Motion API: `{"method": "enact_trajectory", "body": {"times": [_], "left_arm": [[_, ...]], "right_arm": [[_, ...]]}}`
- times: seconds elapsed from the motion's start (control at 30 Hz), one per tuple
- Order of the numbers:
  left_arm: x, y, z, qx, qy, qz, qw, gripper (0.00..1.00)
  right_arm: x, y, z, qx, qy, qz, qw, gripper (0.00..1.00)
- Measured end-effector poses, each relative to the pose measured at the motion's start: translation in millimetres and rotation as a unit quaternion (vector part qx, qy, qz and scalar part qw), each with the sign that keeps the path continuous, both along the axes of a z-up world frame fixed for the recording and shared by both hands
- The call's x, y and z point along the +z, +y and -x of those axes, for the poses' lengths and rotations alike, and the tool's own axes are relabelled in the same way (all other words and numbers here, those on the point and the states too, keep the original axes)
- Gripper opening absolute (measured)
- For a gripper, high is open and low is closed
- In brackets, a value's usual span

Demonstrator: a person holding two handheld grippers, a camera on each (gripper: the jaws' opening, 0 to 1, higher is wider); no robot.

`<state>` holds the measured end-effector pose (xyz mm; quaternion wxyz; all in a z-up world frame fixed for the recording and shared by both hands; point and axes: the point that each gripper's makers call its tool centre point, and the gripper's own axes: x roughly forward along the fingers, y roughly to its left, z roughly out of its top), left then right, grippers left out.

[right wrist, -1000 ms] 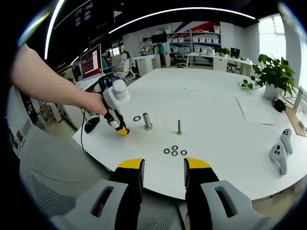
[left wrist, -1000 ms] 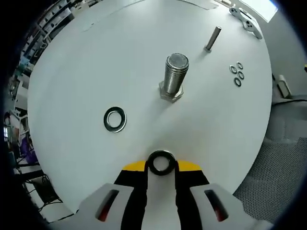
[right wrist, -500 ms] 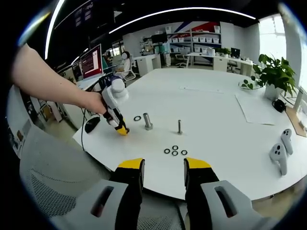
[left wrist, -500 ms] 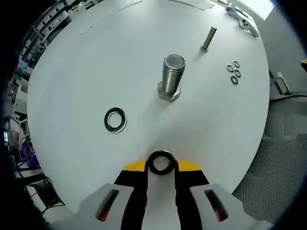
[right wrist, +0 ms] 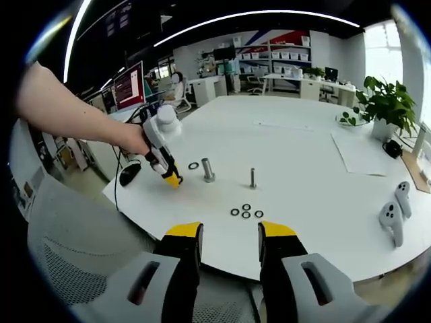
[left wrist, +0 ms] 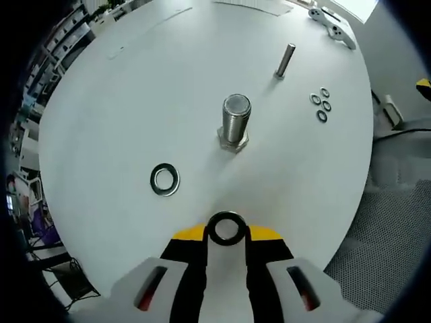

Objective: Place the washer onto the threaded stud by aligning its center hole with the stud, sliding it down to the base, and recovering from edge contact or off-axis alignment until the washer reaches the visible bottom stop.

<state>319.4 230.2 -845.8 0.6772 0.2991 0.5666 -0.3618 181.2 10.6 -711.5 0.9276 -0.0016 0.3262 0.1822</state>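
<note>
In the left gripper view, the left gripper [left wrist: 227, 237] is pinching a dark ring-shaped washer [left wrist: 225, 229] between its yellow-tipped jaws, its round hole facing the camera. To the left, a second washer [left wrist: 164, 180] is lying flat on the white table [left wrist: 121, 108], shiny, with a wide open center. Further right, the threaded stud [left wrist: 235, 122] is standing upright on its hex base, its flat top gleaming; the held washer is hanging well short of it, not yet over the threads. Beyond it a thin pin [left wrist: 285, 60] is standing, and four small washers [left wrist: 320, 104] are clustered near the table edge. No containers are holding anything here.

In the right gripper view, a person's hand [right wrist: 131, 139] is carrying the left gripper [right wrist: 171, 179] just beside the loose washer [right wrist: 193, 165] and the stud [right wrist: 208, 169]. The right gripper [right wrist: 230, 245] is hanging off the table edge with its jaws parted and nothing between them.

Compared with a second ago, the stud is appearing smaller and farther in the left gripper view, the camera having pulled back and up.
</note>
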Motion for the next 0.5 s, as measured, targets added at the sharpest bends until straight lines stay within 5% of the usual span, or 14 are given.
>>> {"method": "enact_trajectory", "body": {"times": [0.5], "left_arm": [[40.6, -30.4, -23.4, -0.034, -0.022, 0.03, 0.9987, 0.19]], "right_arm": [[-0.6, -1.3, 0.0, -0.001, 0.002, 0.002, 1.0, 0.35]]}}
